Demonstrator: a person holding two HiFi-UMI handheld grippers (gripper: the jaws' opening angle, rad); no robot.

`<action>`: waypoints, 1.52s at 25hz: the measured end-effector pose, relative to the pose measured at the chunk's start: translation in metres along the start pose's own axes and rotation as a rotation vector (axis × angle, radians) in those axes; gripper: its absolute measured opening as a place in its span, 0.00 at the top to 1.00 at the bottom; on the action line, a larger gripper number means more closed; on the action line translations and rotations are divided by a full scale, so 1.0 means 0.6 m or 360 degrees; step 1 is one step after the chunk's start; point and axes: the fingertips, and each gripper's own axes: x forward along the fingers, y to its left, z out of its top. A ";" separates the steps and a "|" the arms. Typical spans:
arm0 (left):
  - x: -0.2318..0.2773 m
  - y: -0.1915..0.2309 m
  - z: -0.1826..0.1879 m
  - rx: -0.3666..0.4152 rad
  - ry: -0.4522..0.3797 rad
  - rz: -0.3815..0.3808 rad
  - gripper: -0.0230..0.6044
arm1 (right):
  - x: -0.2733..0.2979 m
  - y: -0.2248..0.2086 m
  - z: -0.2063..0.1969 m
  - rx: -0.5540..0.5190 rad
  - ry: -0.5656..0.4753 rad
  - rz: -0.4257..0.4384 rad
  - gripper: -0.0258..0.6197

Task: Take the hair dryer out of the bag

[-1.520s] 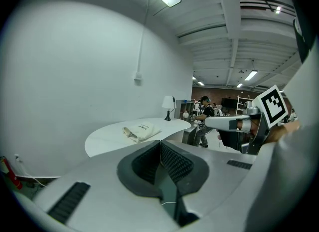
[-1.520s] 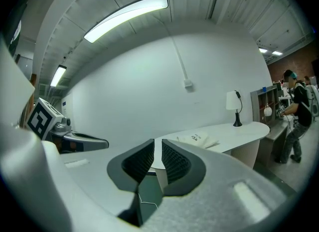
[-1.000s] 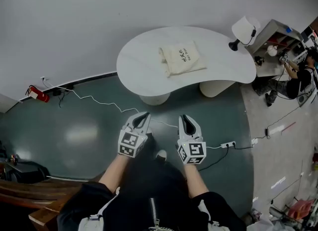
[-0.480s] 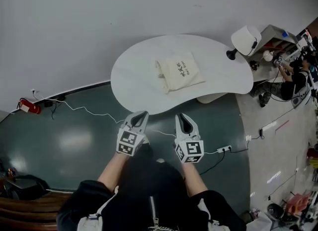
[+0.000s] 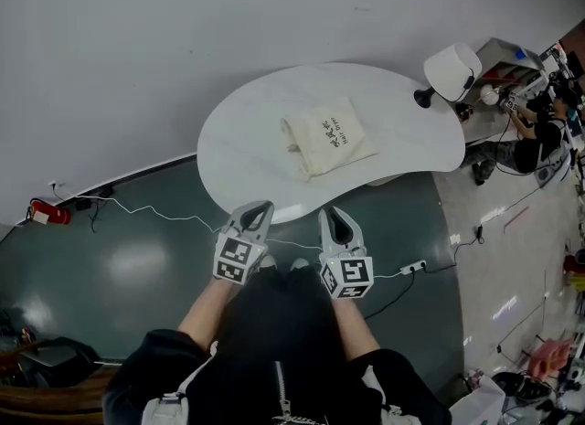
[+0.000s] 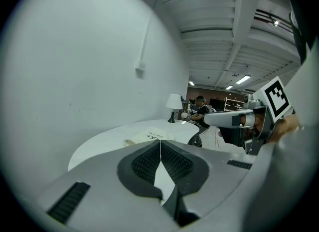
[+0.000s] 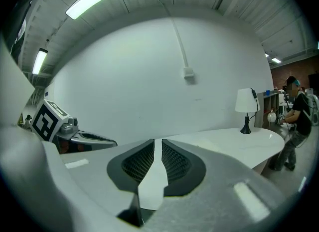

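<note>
The cream cloth bag [image 5: 324, 135] lies flat near the middle of the white curved table [image 5: 247, 108], in the upper centre of the head view; its printed side faces up, and what looks like its straps and mouth point toward the left of the frame; no hair dryer shows anywhere, so it is presumably inside, and the cloth looks slightly full, which fits that. A white lamp [image 5: 452, 69] stands at the table's right end, well apart from the bag.

Both grippers sit low in the frame, side by side in front of the person's body, tips pointing at the table's near edge; neither touches the table or the bag, so the task proper is not yet begun. The left gripper [image 5: 263, 206] has its jaws together, the ribbed pads meeting at the tip with nothing in them, as its own view [image 6: 160, 145] shows; the bag [image 6: 148, 136] lies just above them in that picture. The right gripper [image 5: 335, 215] has its jaws a narrow slit apart, also empty [image 7: 155, 148]; only bare tabletop [image 7: 234, 143] and the lamp [image 7: 245, 101] lie beyond.

Held level and paired, they suit a two-handed job; one will likely pin the cloth while the other reaches into the mouth, and both need to open wider first.

A white cable [image 5: 164, 215] trails across the dark floor on the left.
</note>
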 end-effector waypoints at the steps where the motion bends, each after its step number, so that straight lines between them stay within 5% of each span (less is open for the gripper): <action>1: 0.006 0.001 0.001 0.0003 0.0004 -0.0006 0.94 | 0.004 -0.005 0.000 0.0005 0.0003 -0.0006 0.91; 16: 0.127 0.048 0.025 -0.0041 0.0038 0.0089 0.94 | 0.130 -0.096 0.014 0.0000 0.0034 0.0111 0.91; 31: 0.223 0.108 0.072 -0.0118 0.0080 0.0314 0.94 | 0.269 -0.171 0.038 -0.0118 0.0121 0.0416 0.90; 38: 0.222 0.131 0.069 -0.0159 0.0106 0.0396 0.94 | 0.313 -0.170 0.034 -0.0203 0.0178 0.0487 0.77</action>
